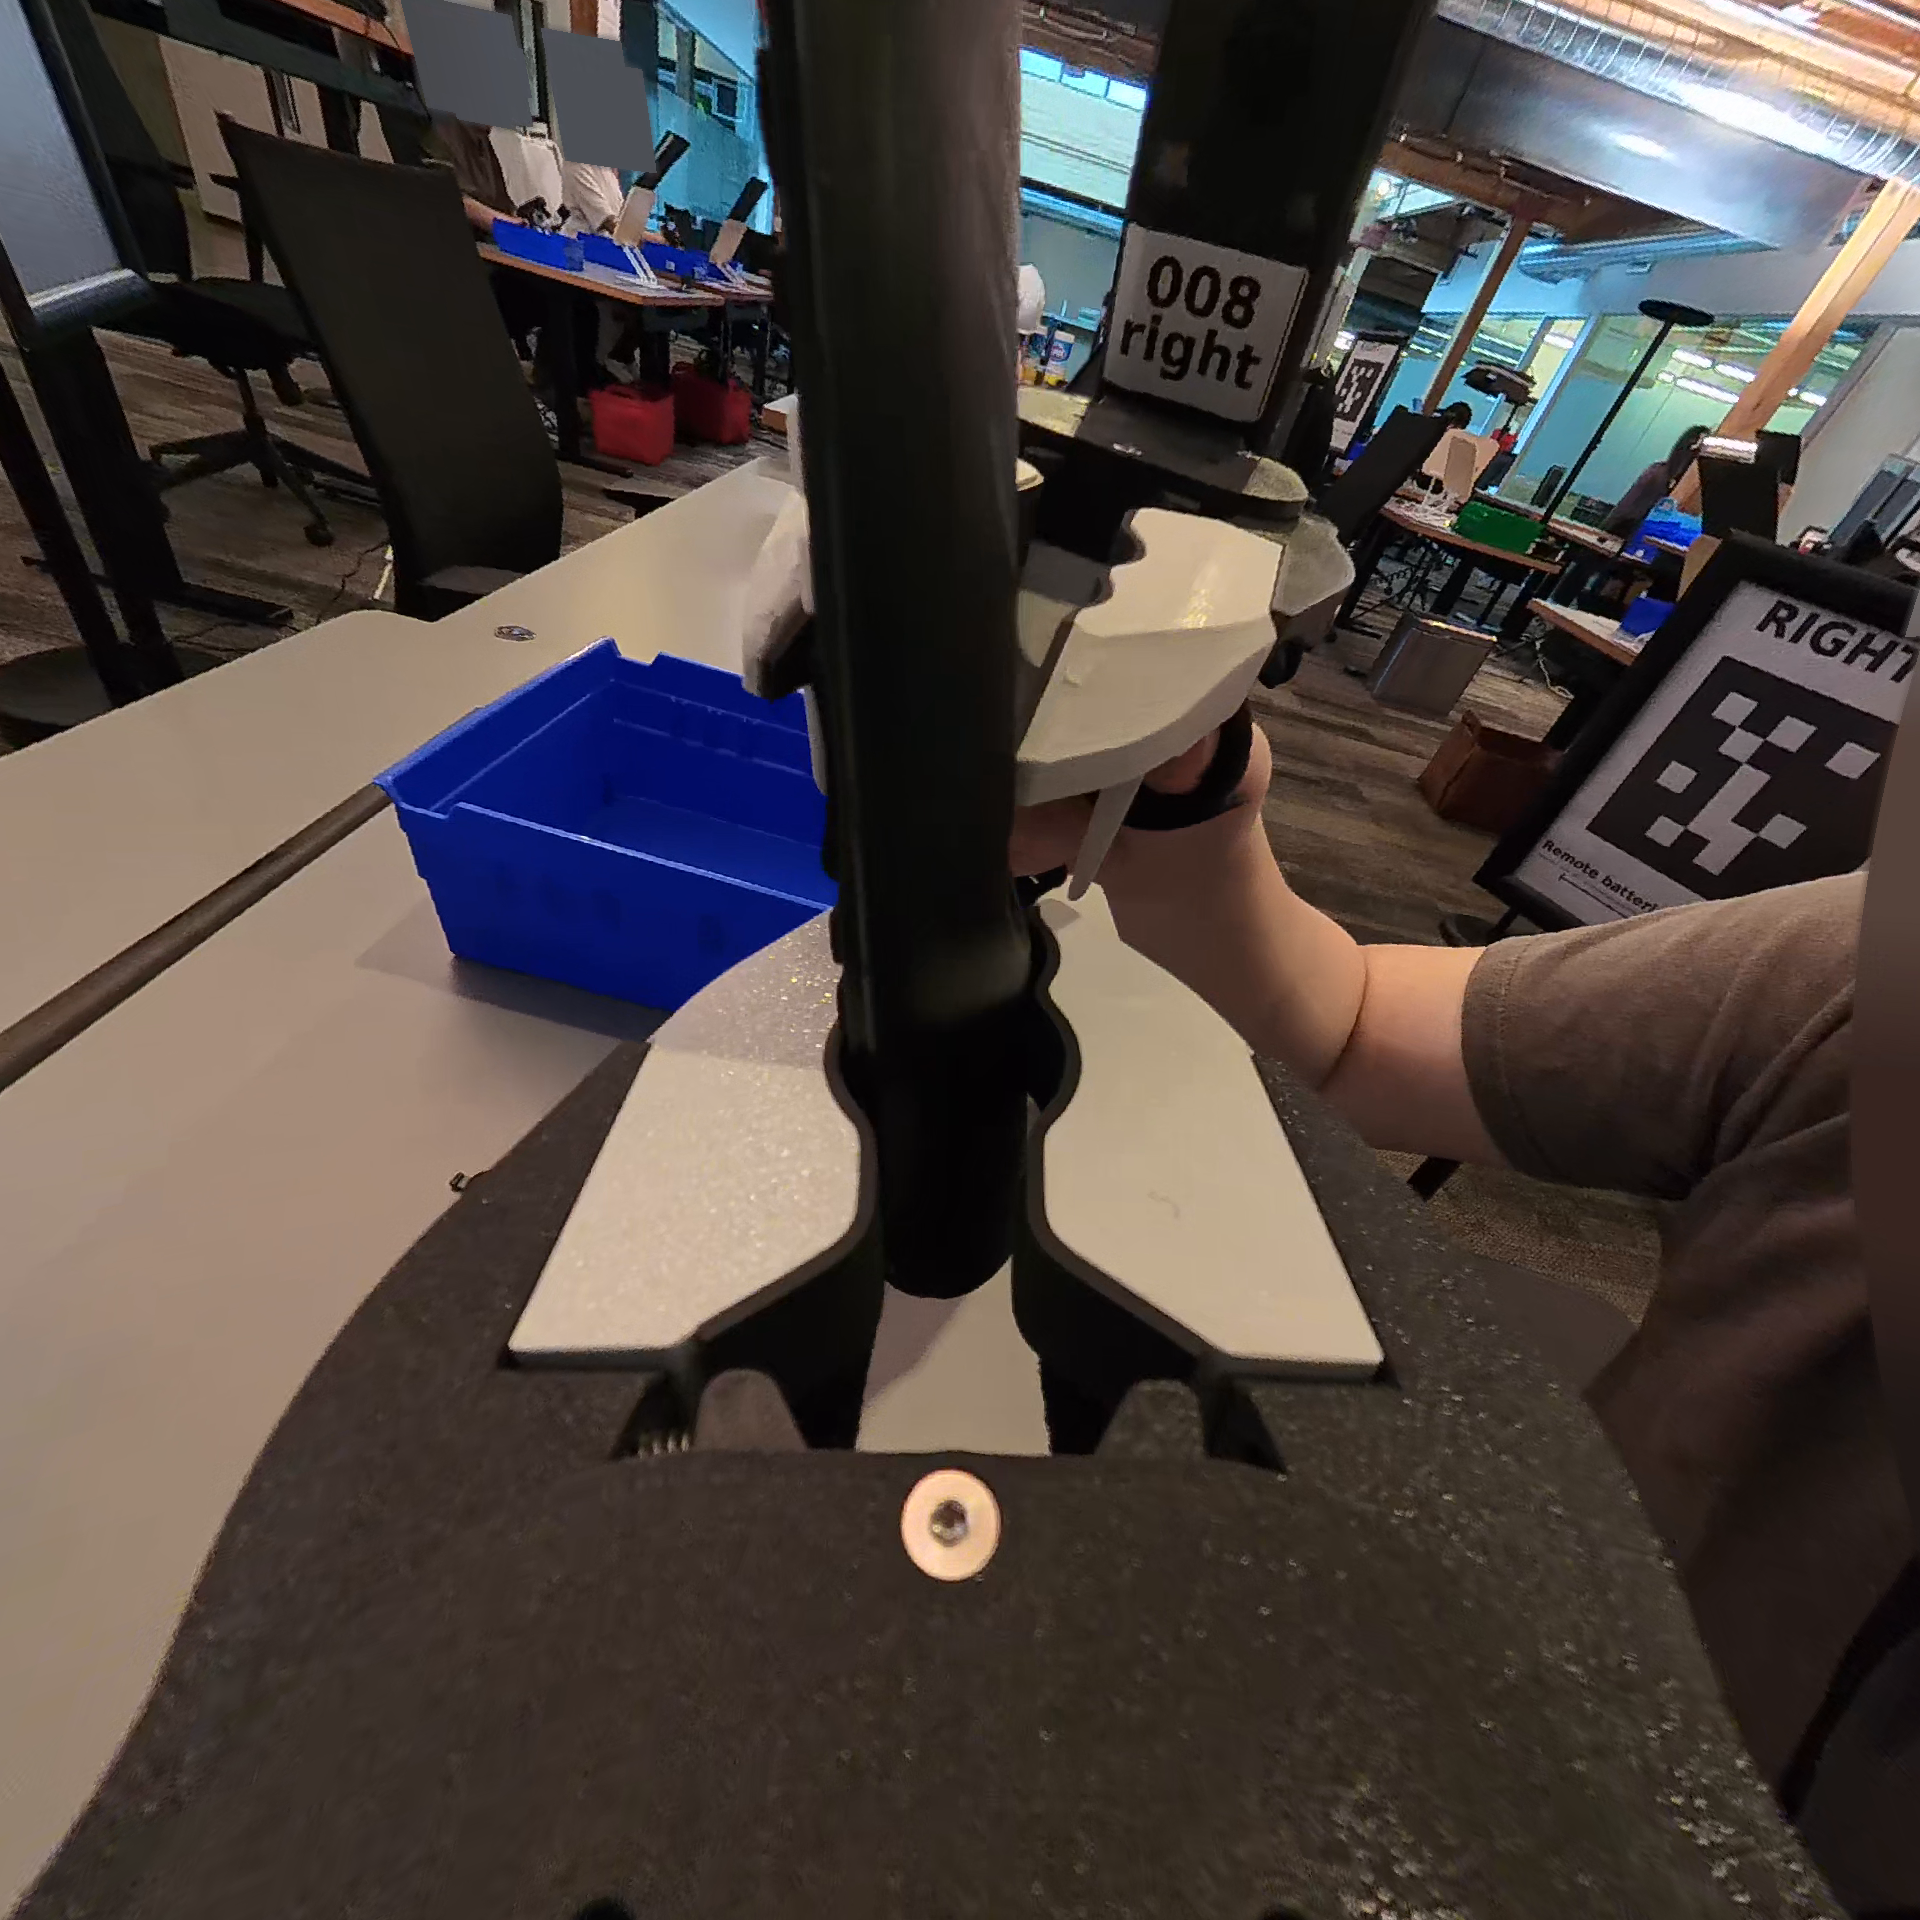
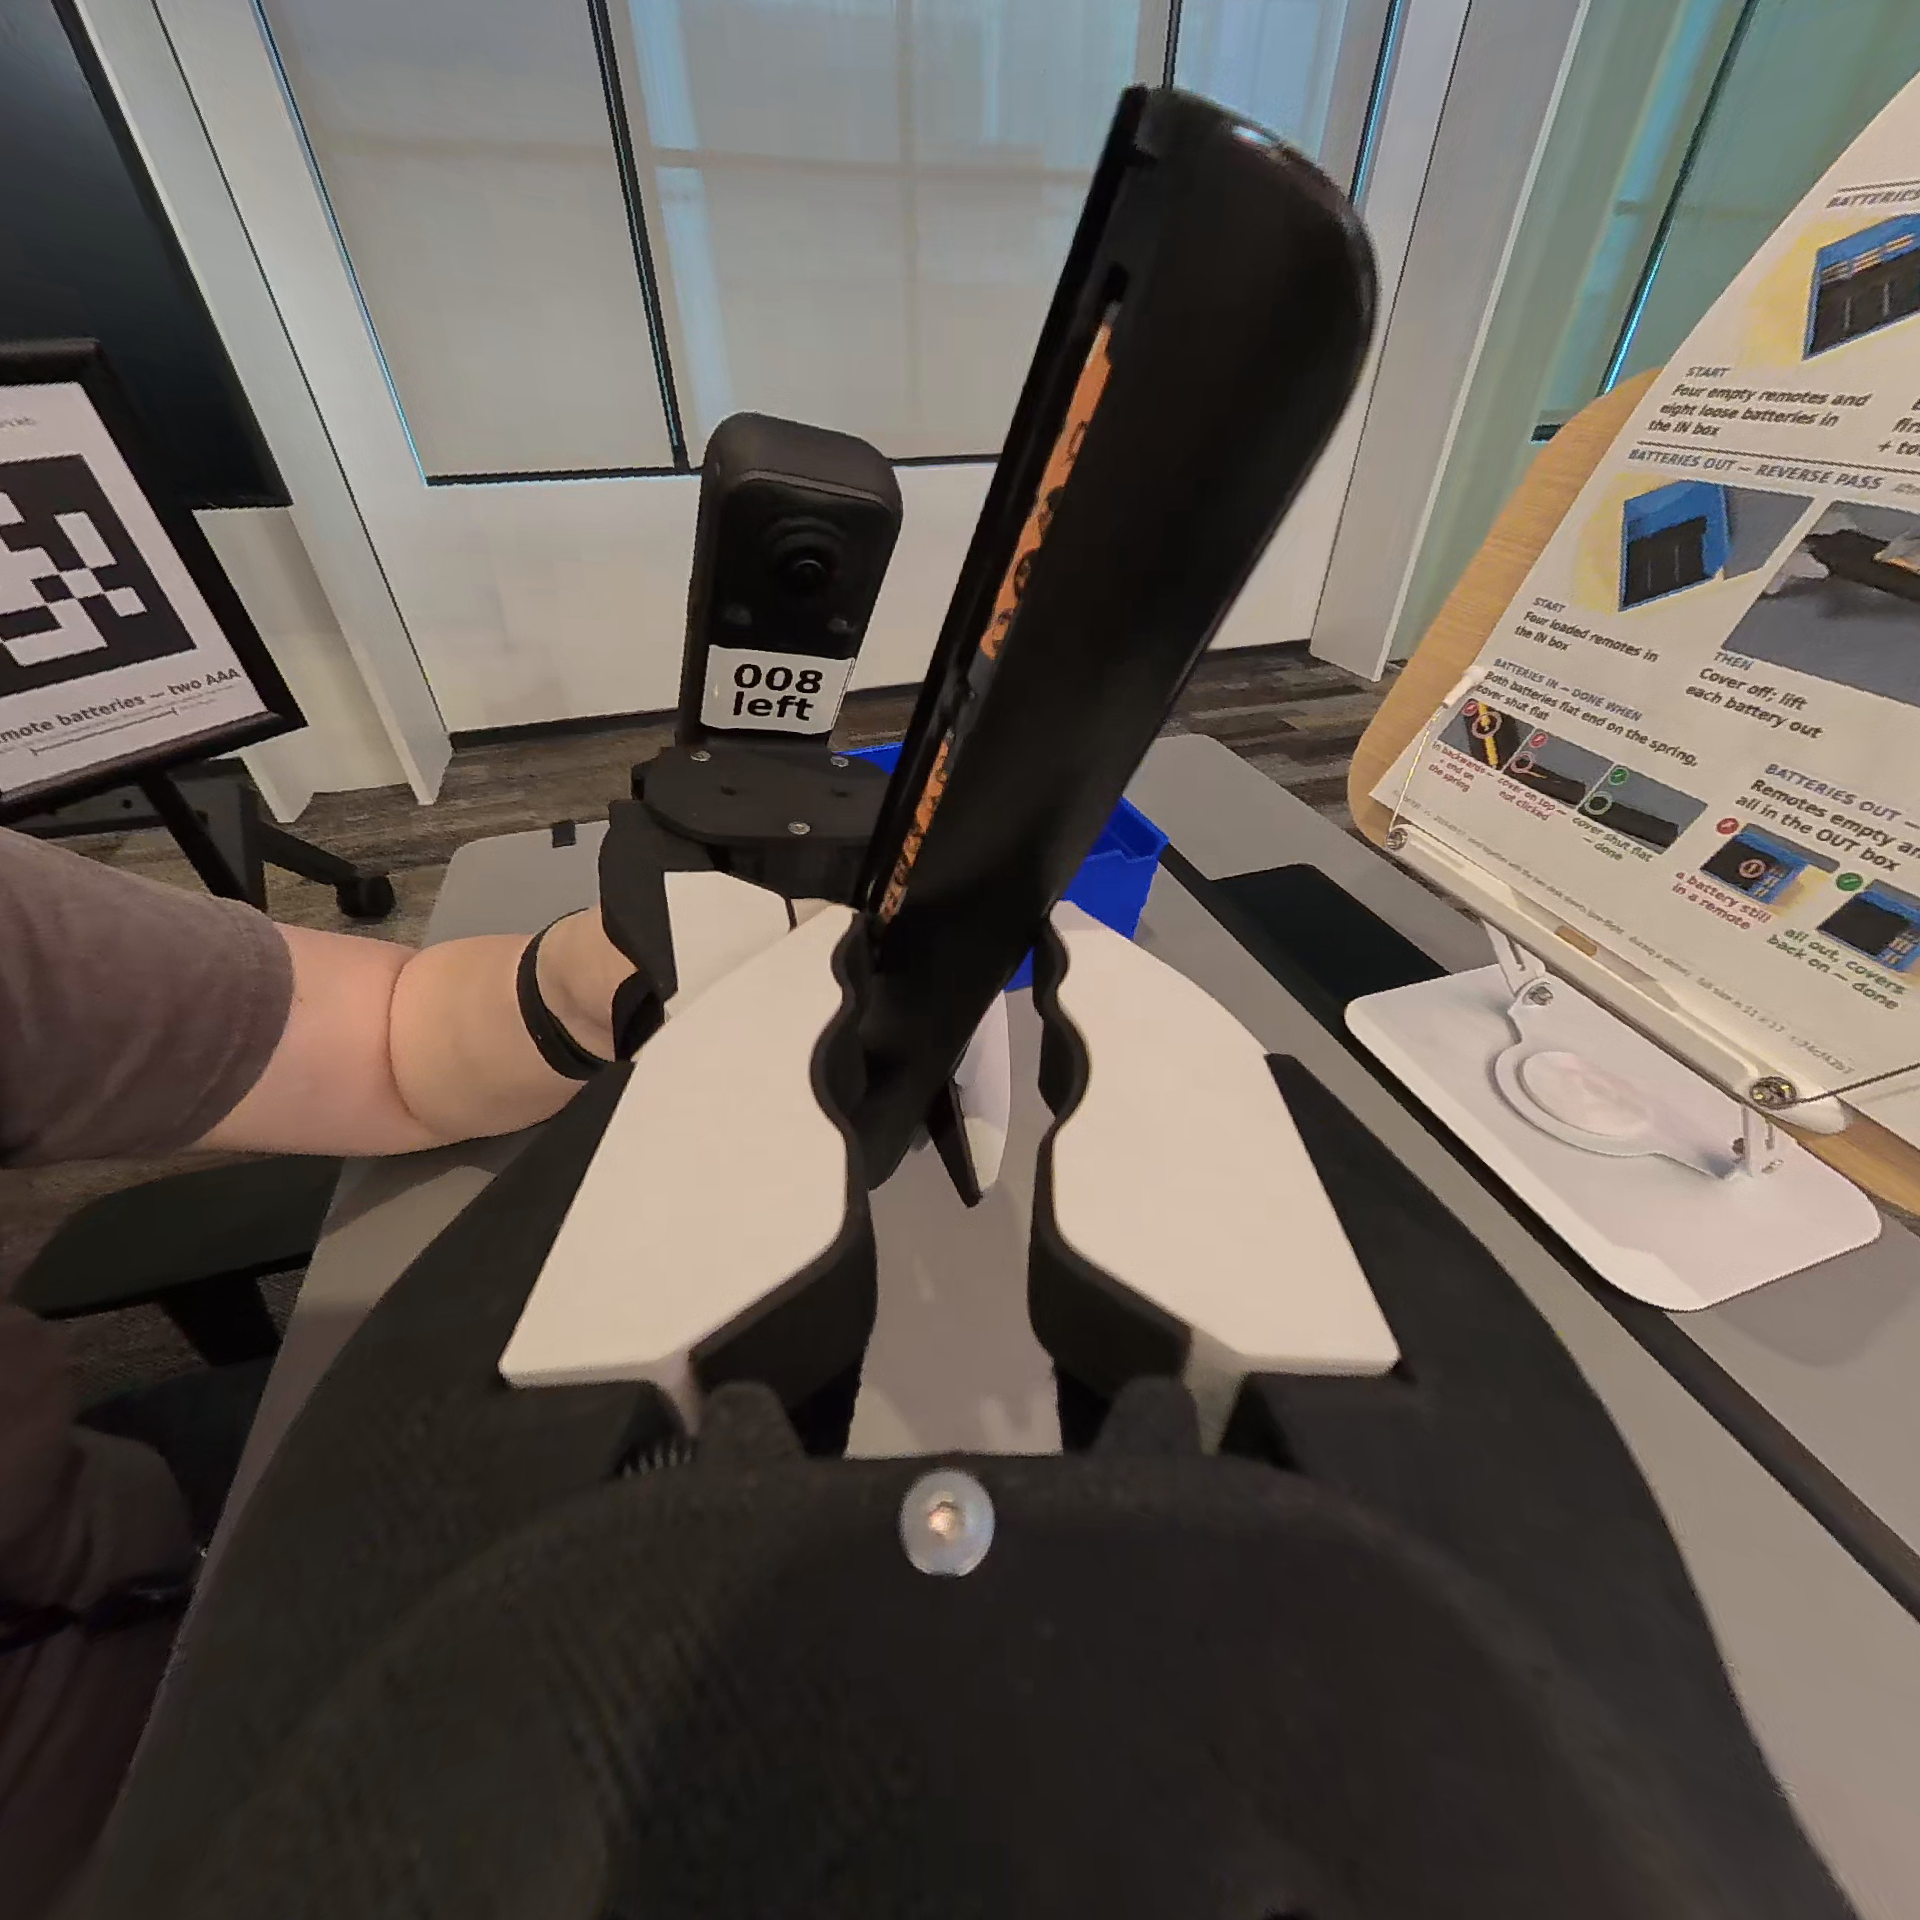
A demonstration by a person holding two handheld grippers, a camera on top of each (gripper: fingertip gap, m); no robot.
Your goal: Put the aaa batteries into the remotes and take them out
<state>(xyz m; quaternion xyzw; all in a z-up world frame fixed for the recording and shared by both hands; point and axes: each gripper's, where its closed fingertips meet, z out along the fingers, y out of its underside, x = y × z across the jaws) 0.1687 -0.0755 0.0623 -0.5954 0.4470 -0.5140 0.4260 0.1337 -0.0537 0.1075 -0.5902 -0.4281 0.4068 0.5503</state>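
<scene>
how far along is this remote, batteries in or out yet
Done: the remote is picked up, off the table. In hand: the left gripper clamps its lower end; orange batteries show through its open side, so they are still in. The right gripper sits open around it. Left: battery removal. The blue bin looks empty.

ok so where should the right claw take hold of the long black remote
Grip the long black remote low on its body, just above the left claw pinching its bottom end, coming in level from the side. It stands nearly upright, so the right claw can straddle its narrow width there. Stay off the open edge slot where the orange batteries show.
</scene>
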